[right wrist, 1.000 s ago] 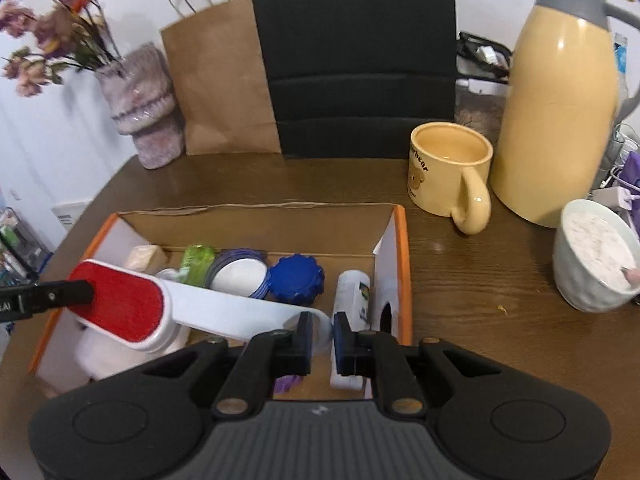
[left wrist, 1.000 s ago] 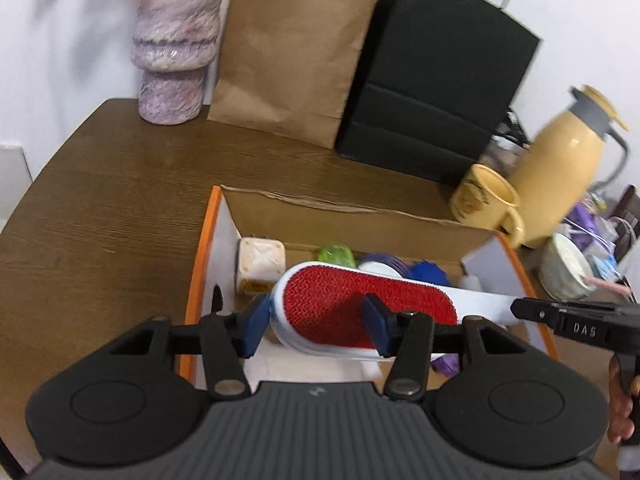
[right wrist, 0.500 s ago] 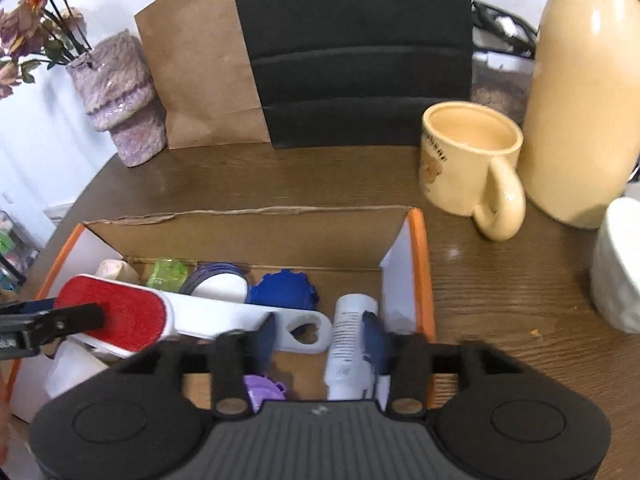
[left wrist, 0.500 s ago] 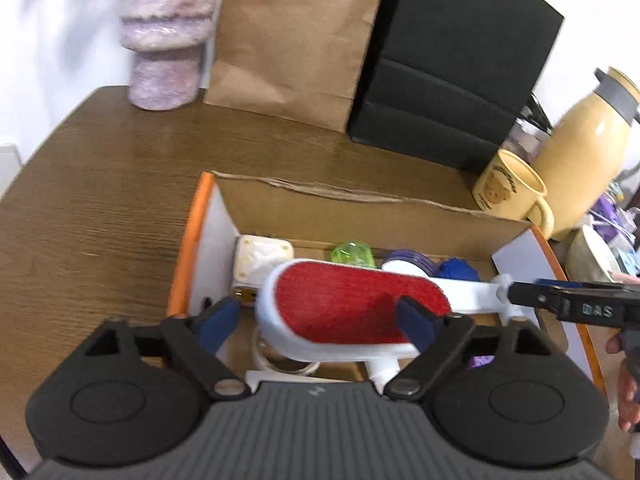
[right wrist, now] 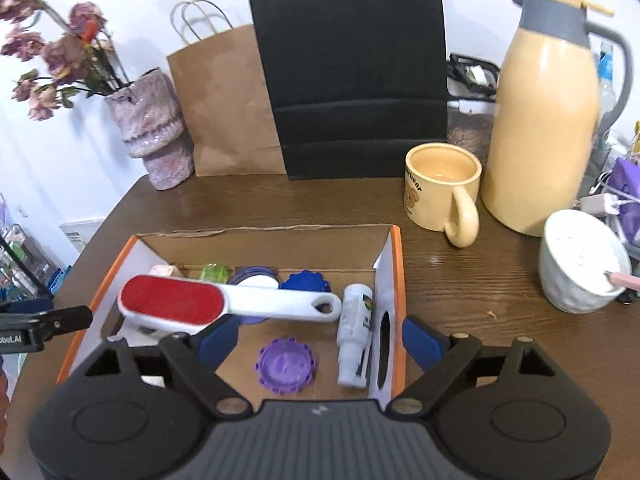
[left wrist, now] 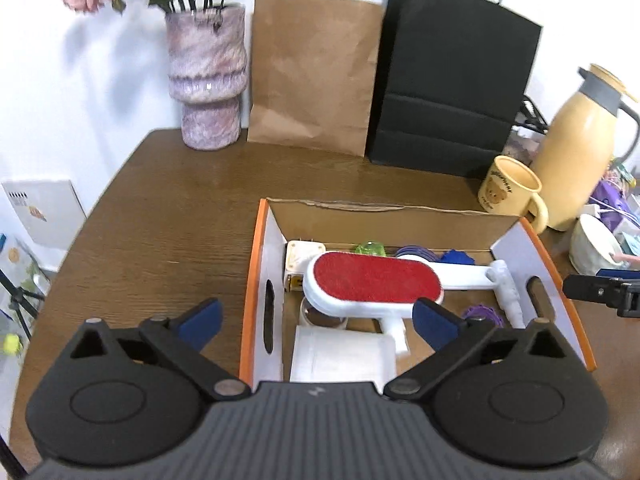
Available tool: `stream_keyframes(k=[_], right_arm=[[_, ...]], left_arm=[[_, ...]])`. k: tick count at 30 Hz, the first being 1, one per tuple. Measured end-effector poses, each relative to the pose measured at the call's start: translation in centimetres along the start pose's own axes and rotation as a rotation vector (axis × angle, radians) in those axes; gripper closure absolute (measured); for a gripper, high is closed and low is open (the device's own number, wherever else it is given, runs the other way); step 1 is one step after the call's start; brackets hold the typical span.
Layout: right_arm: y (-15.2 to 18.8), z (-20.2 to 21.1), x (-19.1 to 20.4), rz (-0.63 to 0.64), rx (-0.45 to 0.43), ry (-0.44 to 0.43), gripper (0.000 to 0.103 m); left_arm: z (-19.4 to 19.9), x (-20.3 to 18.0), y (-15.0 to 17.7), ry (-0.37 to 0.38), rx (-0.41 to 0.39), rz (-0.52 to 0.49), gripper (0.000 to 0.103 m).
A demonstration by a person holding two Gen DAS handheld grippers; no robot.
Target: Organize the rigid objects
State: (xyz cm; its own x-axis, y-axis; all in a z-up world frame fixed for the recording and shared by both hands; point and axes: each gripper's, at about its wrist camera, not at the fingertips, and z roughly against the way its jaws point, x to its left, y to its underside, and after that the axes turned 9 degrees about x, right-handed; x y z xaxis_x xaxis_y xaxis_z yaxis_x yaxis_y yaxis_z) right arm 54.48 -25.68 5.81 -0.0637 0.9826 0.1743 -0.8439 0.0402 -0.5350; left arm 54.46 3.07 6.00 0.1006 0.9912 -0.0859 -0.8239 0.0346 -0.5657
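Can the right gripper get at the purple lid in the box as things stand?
Probably yes. The purple lid lies uncovered on the box floor just ahead of the open right gripper. The lint brush sits behind it, the white bottle beside it, apparently apart.

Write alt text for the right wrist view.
Open tongs hover above a cardboard box where a red-faced lint brush lies across small items. A yellow mug and jug stand behind on the table.
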Motion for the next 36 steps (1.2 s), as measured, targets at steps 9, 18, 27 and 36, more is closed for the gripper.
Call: stream_keyframes(k=[9, 18, 27, 36], right_arm=[[3.7, 3.7, 1.1, 0.018, -0.076, 0.033, 0.014], [13.1, 8.2, 3.1, 0.113, -0.437, 0.054, 0.013], [18.1, 9.2, 3.5, 0.100, -0.524, 0.030, 0.013], [25.8, 12.3, 4.0, 0.105, -0.602, 0.037, 0.013]], left_arm=[[4.8, -1.7, 2.9, -0.055, -0.098, -0.005, 0.000], [9.5, -3.5, 11.7, -0.081, -0.439, -0.010, 0.000], [11.3, -3.8, 17.4, -0.087, -0.516, -0.032, 0.000], [15.0, -3.4, 24.4, -0.082, -0.604, -0.016, 0.000]])
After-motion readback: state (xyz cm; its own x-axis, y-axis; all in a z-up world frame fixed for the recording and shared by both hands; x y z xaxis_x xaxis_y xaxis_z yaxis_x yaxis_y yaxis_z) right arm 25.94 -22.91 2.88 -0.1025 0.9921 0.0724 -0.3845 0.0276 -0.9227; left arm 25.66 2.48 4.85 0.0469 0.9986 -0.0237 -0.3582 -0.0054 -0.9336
